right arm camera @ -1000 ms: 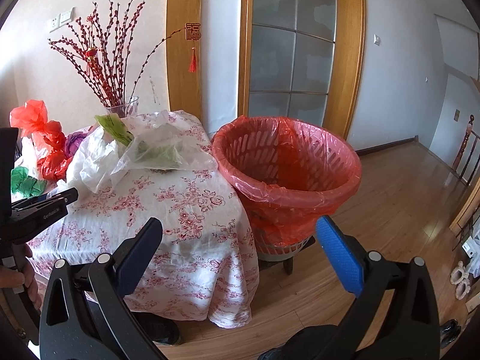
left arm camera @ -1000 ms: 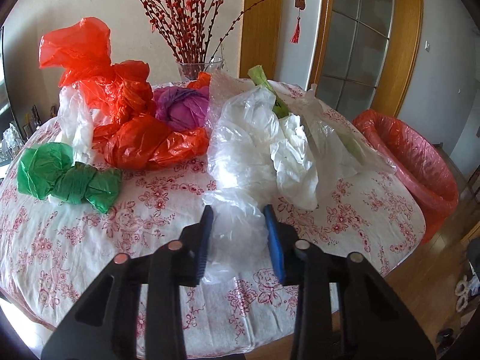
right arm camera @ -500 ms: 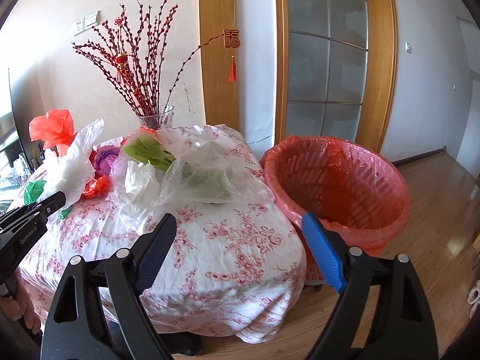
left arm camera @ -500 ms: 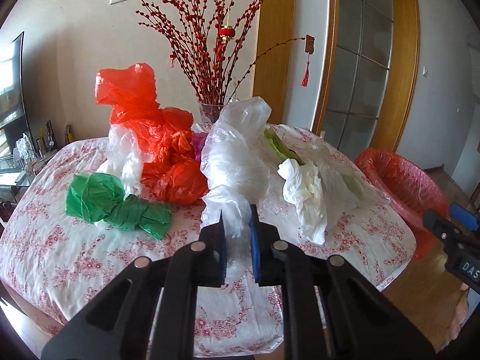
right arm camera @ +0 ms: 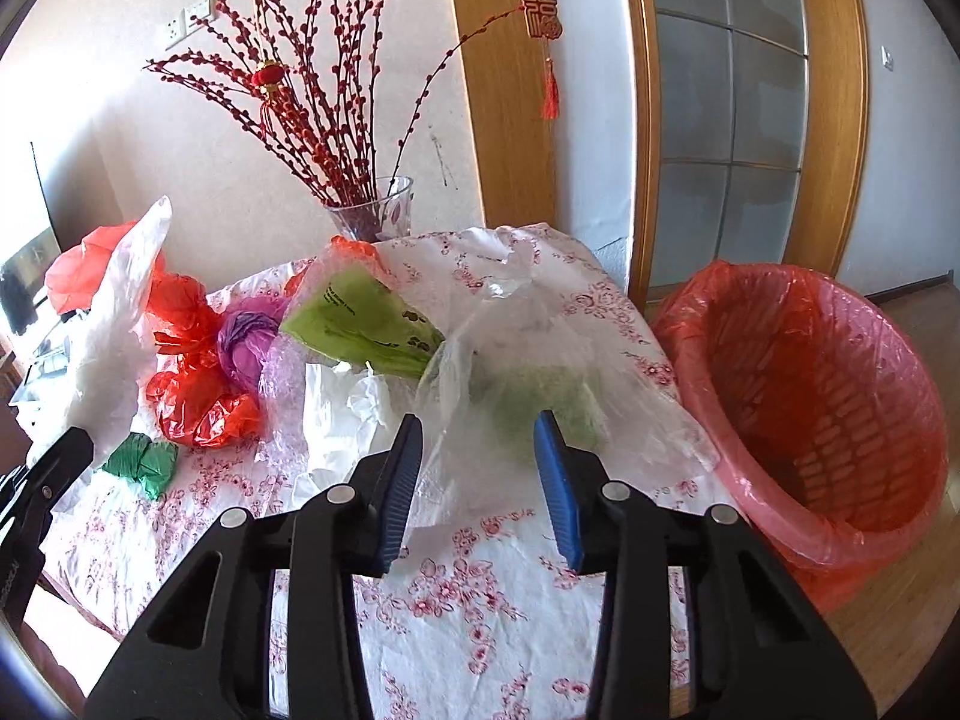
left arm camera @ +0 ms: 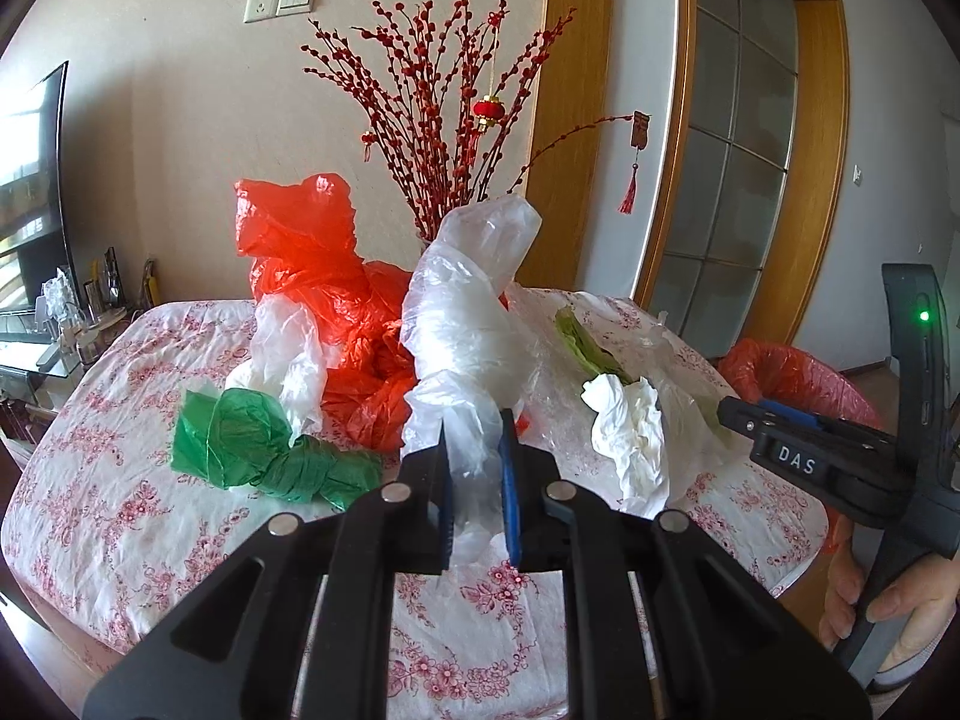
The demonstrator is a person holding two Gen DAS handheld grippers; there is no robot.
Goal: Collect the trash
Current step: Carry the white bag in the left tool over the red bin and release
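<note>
Trash covers the table (left arm camera: pixel 120 516): nearest, a clear bag (left arm camera: pixel 474 330) is pinched between the fingers of the left gripper (left arm camera: pixel 474 492), its upper part standing tall above the cloth. The right gripper (right arm camera: pixel 477 480) is spread wide above the table's near edge, its fingers on either side of a cloudy bag (right arm camera: pixel 540 384) with something green inside, not touching it. Left of the clear bag lies a knotted green bag (left arm camera: pixel 264 450); right of it, a crumpled white tissue (left arm camera: pixel 630 432). Behind the clear bag rises a red bag (left arm camera: pixel 300 234), and farther back a vase (right arm camera: pixel 375 210) of red twigs. A red-lined basket (right arm camera: pixel 804 396) stands just beside the table's right edge.
</note>
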